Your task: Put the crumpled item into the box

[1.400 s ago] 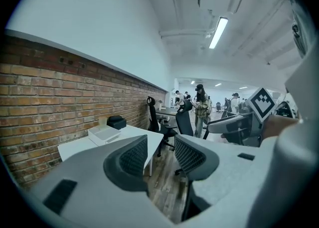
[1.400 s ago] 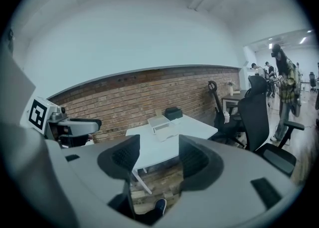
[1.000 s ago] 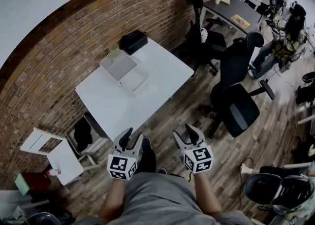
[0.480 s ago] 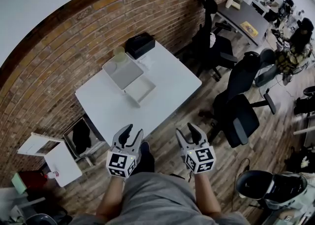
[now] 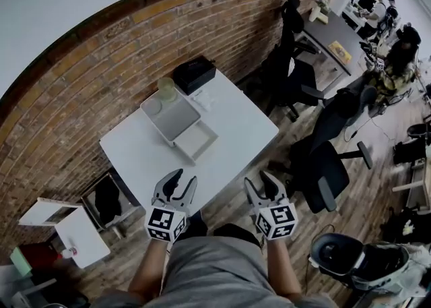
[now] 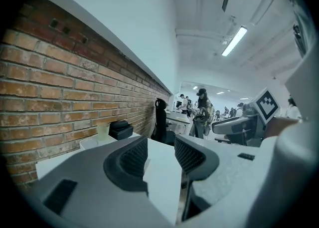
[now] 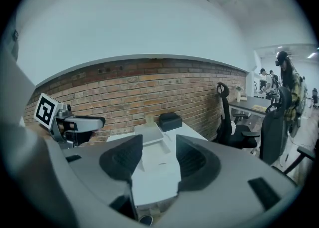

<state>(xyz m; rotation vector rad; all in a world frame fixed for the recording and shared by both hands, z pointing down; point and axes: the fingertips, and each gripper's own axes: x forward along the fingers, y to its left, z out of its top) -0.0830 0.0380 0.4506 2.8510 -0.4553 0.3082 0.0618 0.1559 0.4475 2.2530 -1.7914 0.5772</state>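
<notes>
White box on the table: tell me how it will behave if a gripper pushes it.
The white box looks shallow and empty, so it is probably light; a push would likely slide it across the smooth table rather than tip it. Its open lid might flap if lifted.

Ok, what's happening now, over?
Left gripper open, empty. Right gripper open, empty, jaws just closing slightly. Crumpled item on table near box. Nothing in the way.

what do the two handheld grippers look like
Both the left gripper and right gripper have pale grey bodies, dark ribbed pads inside curved jaws, and a cube with black-and-white square markers at the back. The forearms are unsleeved.
</notes>
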